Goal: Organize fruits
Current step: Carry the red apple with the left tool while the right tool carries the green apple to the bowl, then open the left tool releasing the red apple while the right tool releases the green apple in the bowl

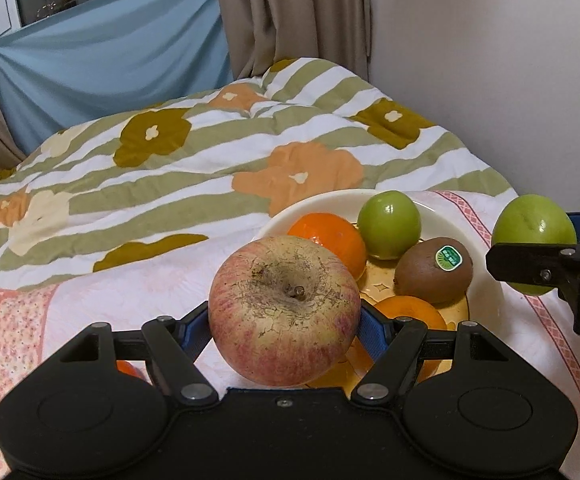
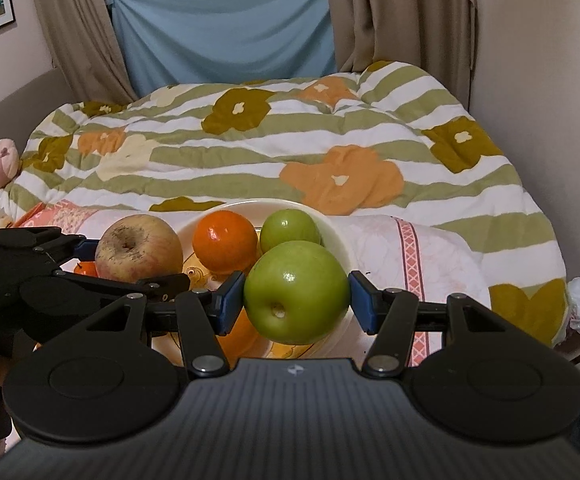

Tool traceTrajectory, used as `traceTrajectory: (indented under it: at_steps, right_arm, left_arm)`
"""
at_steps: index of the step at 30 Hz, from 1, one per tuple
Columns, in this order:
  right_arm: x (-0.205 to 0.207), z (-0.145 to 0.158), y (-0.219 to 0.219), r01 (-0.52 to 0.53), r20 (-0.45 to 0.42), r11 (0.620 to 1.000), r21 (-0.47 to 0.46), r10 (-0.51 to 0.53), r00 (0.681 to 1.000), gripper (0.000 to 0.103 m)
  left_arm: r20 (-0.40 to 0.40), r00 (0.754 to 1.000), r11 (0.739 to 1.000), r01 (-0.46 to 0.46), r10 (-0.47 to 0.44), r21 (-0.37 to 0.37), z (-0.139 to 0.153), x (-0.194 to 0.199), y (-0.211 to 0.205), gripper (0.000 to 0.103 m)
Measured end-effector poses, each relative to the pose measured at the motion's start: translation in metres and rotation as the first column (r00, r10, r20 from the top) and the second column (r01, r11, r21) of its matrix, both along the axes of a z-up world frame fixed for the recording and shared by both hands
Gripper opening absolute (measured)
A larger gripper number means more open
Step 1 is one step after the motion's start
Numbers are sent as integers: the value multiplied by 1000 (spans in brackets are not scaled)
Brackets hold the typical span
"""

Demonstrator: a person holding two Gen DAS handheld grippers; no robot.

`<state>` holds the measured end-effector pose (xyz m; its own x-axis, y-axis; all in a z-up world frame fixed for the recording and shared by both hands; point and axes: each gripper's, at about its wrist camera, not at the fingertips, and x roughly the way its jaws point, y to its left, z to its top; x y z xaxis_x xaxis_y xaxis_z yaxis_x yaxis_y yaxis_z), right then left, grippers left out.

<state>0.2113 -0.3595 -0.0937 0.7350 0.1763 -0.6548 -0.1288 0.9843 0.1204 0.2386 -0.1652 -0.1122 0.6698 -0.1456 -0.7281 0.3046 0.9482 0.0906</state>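
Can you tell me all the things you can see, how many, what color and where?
Round russet-red apple: 1, red and tan, held in the left gripper.
Large green apple: 1, green, held in the right gripper.
Small green apple: 1, green, on the plate.
Oranges: 2 on the plate, orange; another orange bit shows left of the plate.
Brown fuzzy kiwi: 1, brown with a green sticker, on the plate.
Round cream plate: 1, cream, on the bed.
Striped flowery quilt: 1, green, white, orange.
Left gripper: 1, black, blue pads.
Right gripper: 1, black, blue pads.
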Motion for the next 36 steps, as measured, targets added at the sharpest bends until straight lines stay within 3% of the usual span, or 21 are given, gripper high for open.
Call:
traceTrajectory:
  at_steps: [6,10,22,36]
  right_arm:
    - [5,-4,1,-18,-4,1000,-1,18,1000,71]
    - [4,-4,3,-12,-7,1000,1,12,1000,71]
    - [7,-6,2,5,-11,1000,24,-5,1000,71]
    - [19,-28,3,-10,-40,999,35,12,999,73]
  left_arm:
    - [-20,1000,1000,1,0,15,-6,4,-4,78]
    - [40,999,999,11,-13,41,6,-4,-6,103]
    - [29,1000,1000,-9,9,18,28,-28,13,103]
    - [33,998,998,-57,57,7,30,-44,21,103]
